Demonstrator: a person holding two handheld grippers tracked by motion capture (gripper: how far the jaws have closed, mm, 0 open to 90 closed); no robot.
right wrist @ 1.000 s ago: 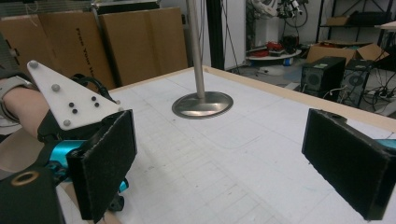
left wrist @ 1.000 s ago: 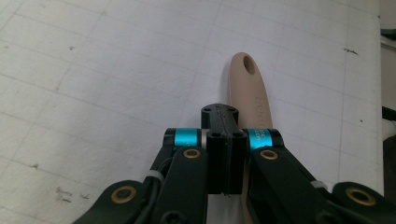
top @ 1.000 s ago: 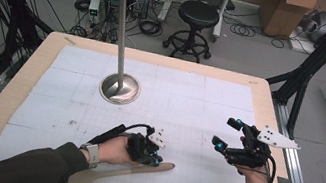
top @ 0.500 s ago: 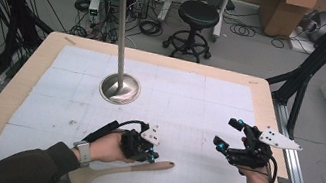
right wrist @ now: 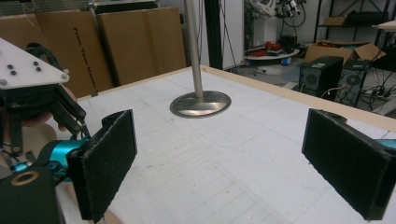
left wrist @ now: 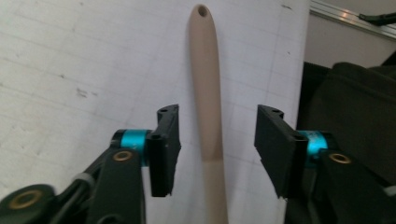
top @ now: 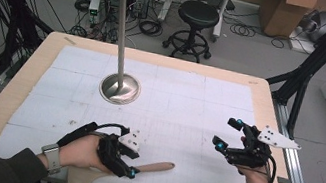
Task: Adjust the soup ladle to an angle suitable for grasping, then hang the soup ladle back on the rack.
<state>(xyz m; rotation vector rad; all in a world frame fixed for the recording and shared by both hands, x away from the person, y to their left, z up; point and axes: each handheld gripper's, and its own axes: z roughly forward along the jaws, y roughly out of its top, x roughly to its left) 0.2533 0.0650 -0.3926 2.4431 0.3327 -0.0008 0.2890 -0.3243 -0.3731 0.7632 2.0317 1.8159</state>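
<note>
Straddling the wooden spatula's handle (left wrist: 208, 93) with the left tongs (left wrist: 215, 140), jaws apart on either side and not yet touching it. Lying at the counter's (top: 8, 94) near edge, handle pointing right, blade overhanging by the left hand (top: 82, 151). Best closed squarely across the handle, centred, low to the surface, before lifting. Right tongs (top: 229, 136) held wide open, empty, above the right side. Farther off, a metal stand (top: 120, 86). Beyond, cardboard (right wrist: 116, 37) with lettering too faint to read.
</note>
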